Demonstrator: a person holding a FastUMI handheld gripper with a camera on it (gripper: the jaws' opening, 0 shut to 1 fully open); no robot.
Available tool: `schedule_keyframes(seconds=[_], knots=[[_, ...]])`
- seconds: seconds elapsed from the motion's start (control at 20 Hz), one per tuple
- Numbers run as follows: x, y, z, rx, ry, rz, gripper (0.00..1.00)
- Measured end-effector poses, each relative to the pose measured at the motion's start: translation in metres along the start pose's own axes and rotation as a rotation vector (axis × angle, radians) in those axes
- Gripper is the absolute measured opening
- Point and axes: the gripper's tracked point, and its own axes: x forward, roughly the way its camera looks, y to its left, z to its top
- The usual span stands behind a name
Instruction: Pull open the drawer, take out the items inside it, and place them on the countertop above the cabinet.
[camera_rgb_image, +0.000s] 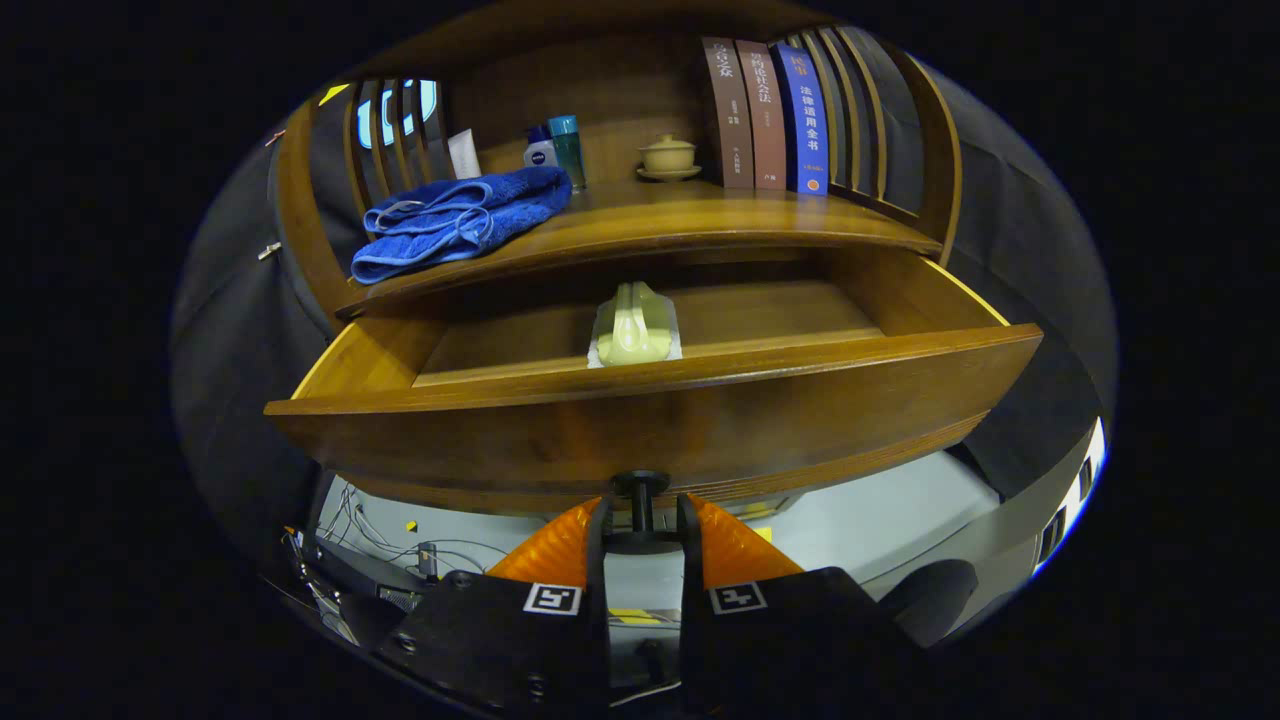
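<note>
Drawer open, contents not yet removed.
The tool (641, 522) grips the knob (640, 487) of the drawer (650, 425); a pale green item (634, 328) lies at its front edge, the desk (700, 215) awaiting it.

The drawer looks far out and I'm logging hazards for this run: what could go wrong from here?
1. The gripper is closed on the knob of the drawer; pulling further might drag it off its runners.
2. The pale green item lies just behind the drawer's front wall, so a reach could catch that wall.
3. The blue towel overhangs the countertop and could be snagged.
</note>
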Motion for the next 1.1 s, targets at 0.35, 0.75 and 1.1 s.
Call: schedule_keyframes(seconds=[0.35, 0.75, 1.1], knots=[[-0.029, -0.003, -0.030, 0.003, 0.090, -0.019, 0.32], [-0.039, -0.006, -0.049, -0.009, 0.145, -0.031, 0.32], [-0.065, -0.022, -0.022, 0.003, 0.012, -0.097, 0.74]])
